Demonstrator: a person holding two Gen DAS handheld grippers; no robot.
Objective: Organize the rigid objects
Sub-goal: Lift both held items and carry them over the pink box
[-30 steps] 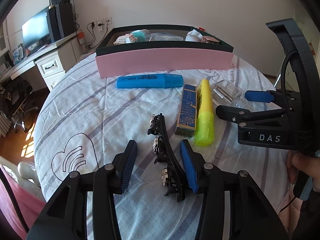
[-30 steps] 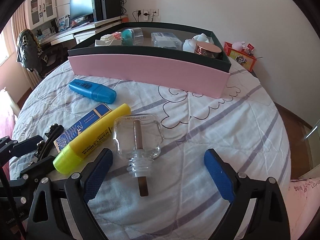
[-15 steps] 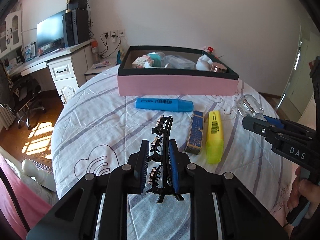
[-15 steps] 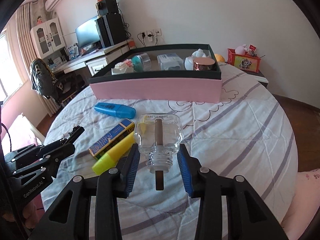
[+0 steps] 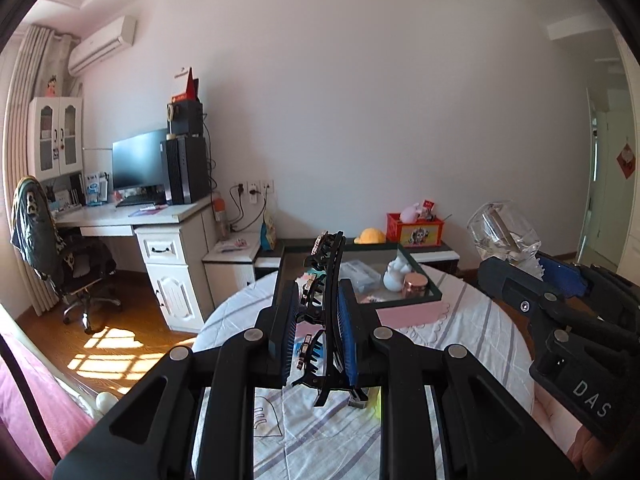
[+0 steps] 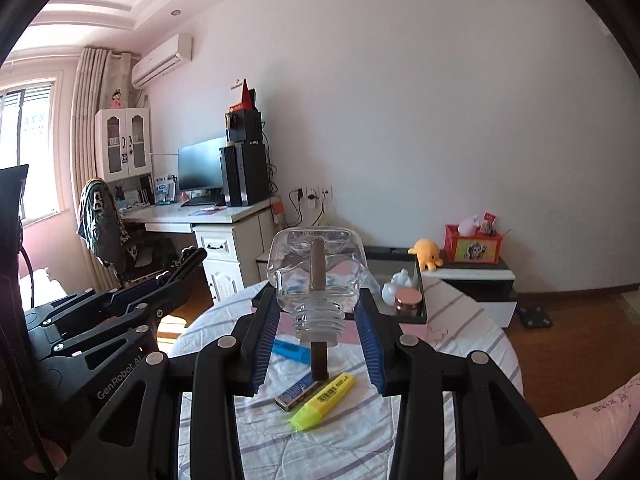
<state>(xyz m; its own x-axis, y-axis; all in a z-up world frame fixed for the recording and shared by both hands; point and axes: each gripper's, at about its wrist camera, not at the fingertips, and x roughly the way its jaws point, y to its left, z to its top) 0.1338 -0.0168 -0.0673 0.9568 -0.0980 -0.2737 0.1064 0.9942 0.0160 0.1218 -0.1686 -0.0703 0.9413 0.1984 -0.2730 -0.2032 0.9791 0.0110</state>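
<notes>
Carefully now: carry both pieces level to the box

Both tools are up off the surface point(image 6: 472, 320), each with something in its jaws. The left gripper point(image 5: 316, 340) is pinching a black hair clip point(image 5: 326, 312) edge-on between its blue pads, the clip standing nearly upright with its teeth toward nine o'clock. The right gripper point(image 6: 316, 336) is clamped on the ribbed neck of a clear glass bottle point(image 6: 316, 276); the brown stick point(image 6: 318, 312) through its neck hangs out at six o'clock, below the pads.

The pink-sided box point(image 5: 416, 312) sits beyond at twelve o'clock in both views, already holding a white figurine point(image 5: 396, 276) and a copper-lidded jar point(image 5: 414, 284). Left on the striped cloth are a yellow highlighter point(image 6: 324, 404), a small blue carton point(image 6: 296, 392) touching it, and a blue highlighter point(image 6: 292, 350) nearer the box.

My judgement is that the step in hand is carrying both pieces to the box. To do it well:

- Keep the bottle's body uppermost, as it is now. The grip is only on the neck, glass is slick, and the heavy end sits past the pads, so a sudden tilt could let it swivel or slide.
- Clear the box's near wall before lowering; the dangling stick would catch first.
- Bring the hair clip in toward the box's bare near-left part, away from the figurine and jar.
- Keep the two tools apart on approach. In the left view the bottle is at about three o'clock, close by.
- Lower until each piece rests, then release.
</notes>
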